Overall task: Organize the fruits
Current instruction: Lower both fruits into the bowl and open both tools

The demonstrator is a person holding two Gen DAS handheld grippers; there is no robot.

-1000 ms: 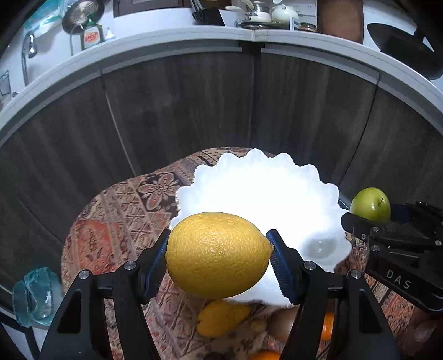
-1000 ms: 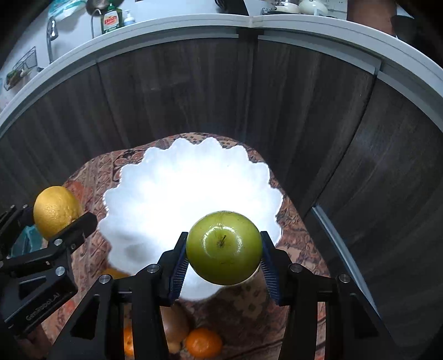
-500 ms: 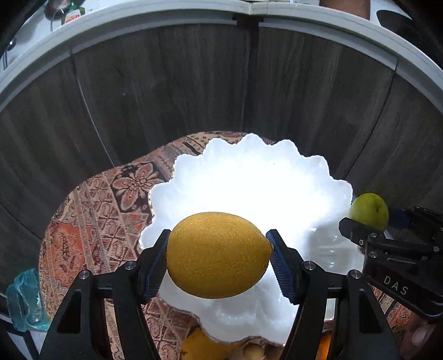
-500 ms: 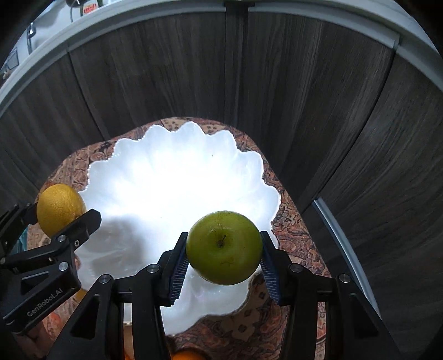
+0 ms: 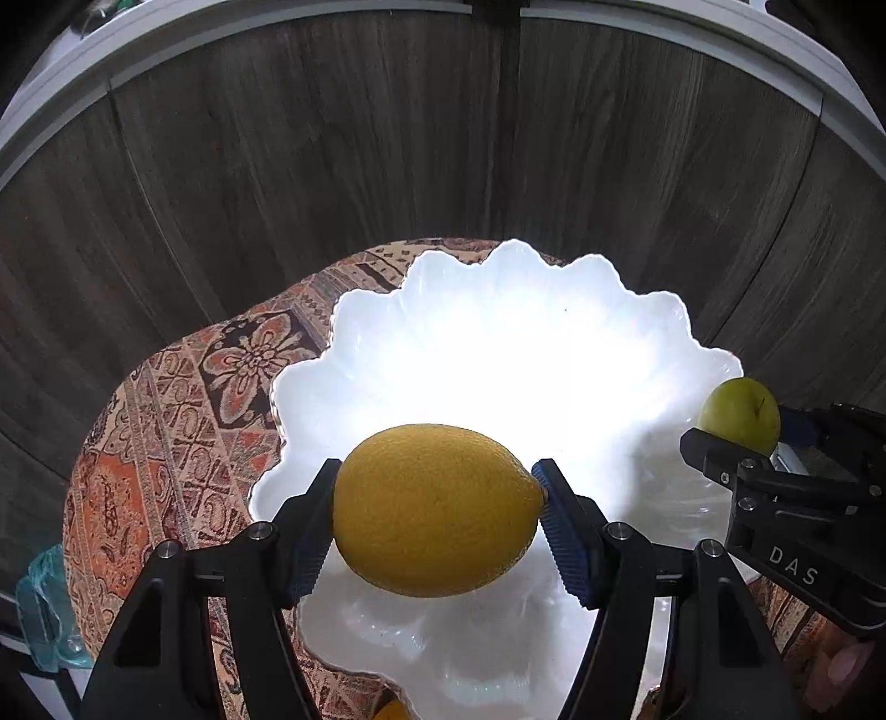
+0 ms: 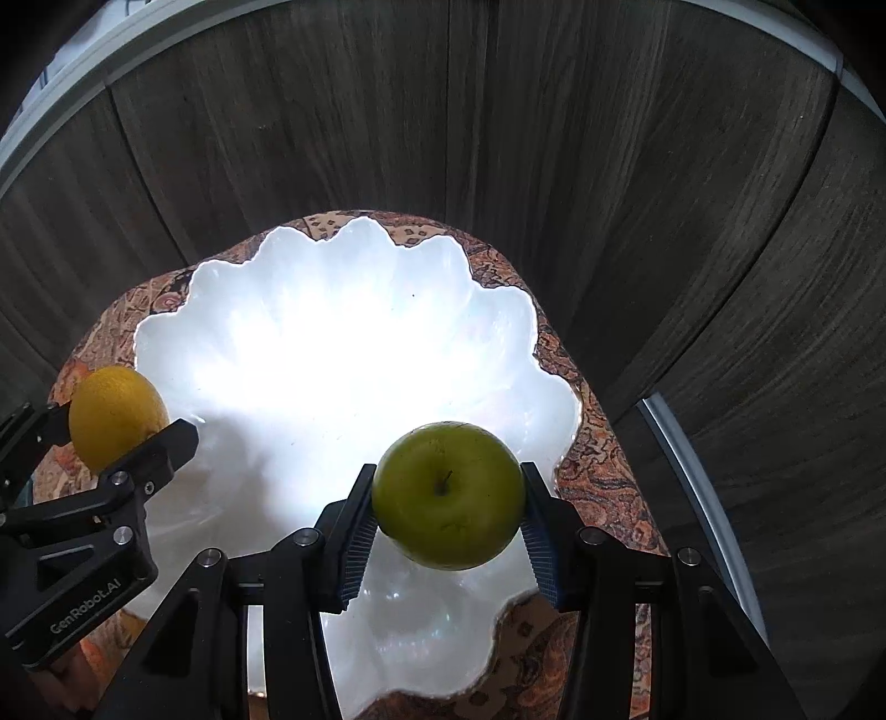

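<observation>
Dark wood panels rose behind the white bowl (image 5: 653, 310); the left gripper (image 5: 437, 515) clamping a lemon (image 5: 437, 509) and the right gripper (image 6: 448, 498) clamping an apple (image 6: 448, 495) could chip its wavy rim if dropped

You're facing dark wood-grain cabinet fronts (image 5: 387, 138), vertical seams between the panels, running the whole width of both views. A pale grey countertop edge (image 5: 637, 14) caps them along the top. Below sits a small table covered in a patterned cloth (image 5: 183, 410), orange, brown and cream with floral motifs, its far edge right up near the cabinets. Off the cloth's left edge you've got a crumpled clear blue plastic thing (image 5: 47, 609). On the right, a light grey strip (image 6: 698, 498) runs down the cabinet. Strong overhead light, harsh glare.
</observation>
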